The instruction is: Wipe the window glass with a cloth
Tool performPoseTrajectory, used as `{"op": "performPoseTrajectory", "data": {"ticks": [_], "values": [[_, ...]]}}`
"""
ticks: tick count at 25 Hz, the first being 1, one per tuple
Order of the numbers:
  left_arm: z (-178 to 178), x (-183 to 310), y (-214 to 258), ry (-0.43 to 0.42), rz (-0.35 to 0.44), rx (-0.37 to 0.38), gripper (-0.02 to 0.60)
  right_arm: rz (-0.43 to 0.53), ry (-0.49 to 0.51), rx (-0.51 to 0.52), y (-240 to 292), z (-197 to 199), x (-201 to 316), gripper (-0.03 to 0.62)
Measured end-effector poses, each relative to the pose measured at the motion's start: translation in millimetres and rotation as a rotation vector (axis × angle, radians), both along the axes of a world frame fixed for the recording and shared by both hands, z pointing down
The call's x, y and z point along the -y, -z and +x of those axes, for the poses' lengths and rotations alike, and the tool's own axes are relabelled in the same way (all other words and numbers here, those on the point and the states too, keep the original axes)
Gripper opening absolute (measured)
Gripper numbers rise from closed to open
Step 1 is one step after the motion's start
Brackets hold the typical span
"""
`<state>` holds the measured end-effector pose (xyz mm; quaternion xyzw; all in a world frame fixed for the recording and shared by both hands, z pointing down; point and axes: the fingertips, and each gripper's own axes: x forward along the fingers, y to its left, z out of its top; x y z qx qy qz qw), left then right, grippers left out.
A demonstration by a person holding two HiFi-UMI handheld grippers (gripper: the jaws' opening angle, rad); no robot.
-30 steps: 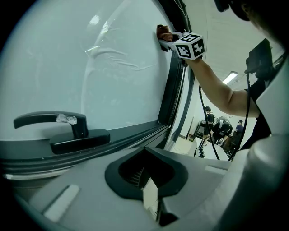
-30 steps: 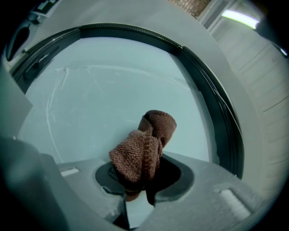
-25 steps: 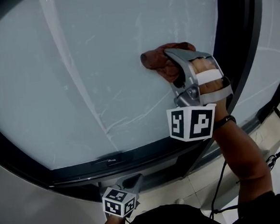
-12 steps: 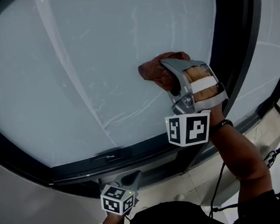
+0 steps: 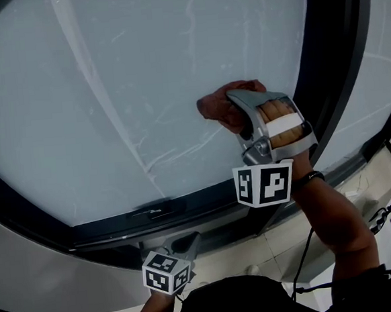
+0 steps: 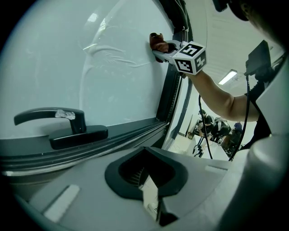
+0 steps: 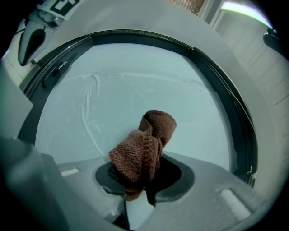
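The brown cloth [image 5: 218, 104] is bunched up and pressed flat against the window glass [image 5: 128, 76], near the pane's right side. My right gripper [image 5: 236, 112] is shut on it, held by a person's hand. In the right gripper view the cloth [image 7: 143, 149] sticks out of the jaws of the right gripper [image 7: 135, 198] and touches the glass [image 7: 135, 90]. White smear streaks [image 5: 175, 157] run across the pane left of the cloth. My left gripper [image 5: 189, 245] hangs low below the window frame, its jaws together with nothing in them. The left gripper view shows the cloth [image 6: 156, 41] far up.
A dark frame [image 5: 339, 53] borders the pane on the right and along the bottom. A black window handle [image 6: 58, 126] sits on the lower frame, just ahead of my left gripper [image 6: 153, 210]. A cable [image 5: 304, 258] hangs by the person's right arm over the tiled floor [image 5: 270, 254].
The right gripper and cloth slid a little down and to the left on the glass. The left gripper stayed low and hardly moved.
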<state>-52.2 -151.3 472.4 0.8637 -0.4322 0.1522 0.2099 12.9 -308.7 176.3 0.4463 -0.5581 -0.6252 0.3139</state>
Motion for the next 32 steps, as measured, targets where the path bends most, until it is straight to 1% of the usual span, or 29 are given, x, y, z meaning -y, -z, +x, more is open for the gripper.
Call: {"op": "performPoseTrajectory", "data": {"ticks": [13, 20, 32], "values": [[1, 2, -1, -0.002, -0.001, 0.002, 0.017, -0.062, 0.009, 0.002, -49, 1, 0, 0.101], [2, 3, 0, -0.004, 0.0, 0.0, 0.017, -0.117, 0.006, 0.035, -82, 4, 1, 0.101], [4, 2, -4, -0.017, -0.01, 0.005, 0.017, -0.202, 0.001, 0.016, -139, 4, 1, 0.101]]}}
